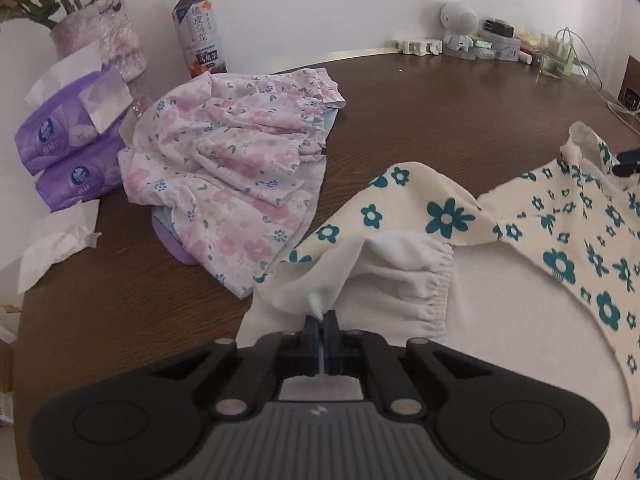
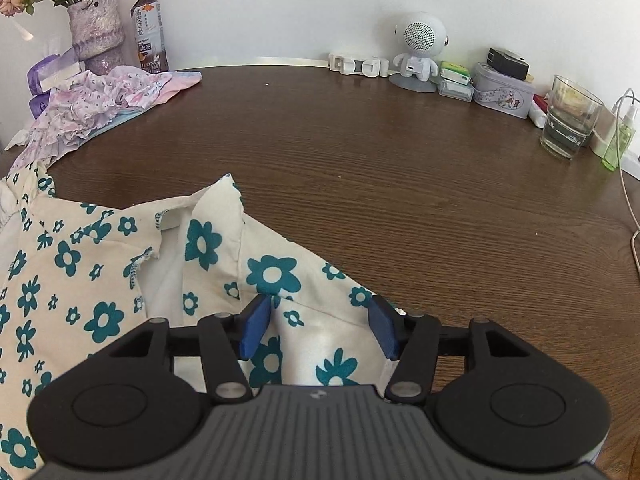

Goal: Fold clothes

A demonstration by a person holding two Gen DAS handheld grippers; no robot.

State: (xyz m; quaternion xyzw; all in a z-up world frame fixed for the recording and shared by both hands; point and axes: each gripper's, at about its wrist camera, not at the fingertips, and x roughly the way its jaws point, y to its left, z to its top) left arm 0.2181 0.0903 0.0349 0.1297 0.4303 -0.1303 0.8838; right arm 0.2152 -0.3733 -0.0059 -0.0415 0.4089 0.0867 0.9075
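While left claw point(image 1: 321, 317) pinches cream garment point(image 1: 520, 216), glass point(image 2: 570, 118) holding water, right claw point(image 2: 320, 326) spread.

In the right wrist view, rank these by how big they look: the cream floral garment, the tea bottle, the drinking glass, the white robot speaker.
1. Cream garment, by far the largest, though nearest the camera.
2. Tea bottle.
3. Glass and robot speaker look about alike; the glass sits nearer, so I won't rank them.

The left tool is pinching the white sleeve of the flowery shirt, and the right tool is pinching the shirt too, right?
Not quite. The left tool is shut on the white sleeve of the flowery shirt, but the right tool is open: the right wrist view shows its blue fingers spread apart over the cloth.
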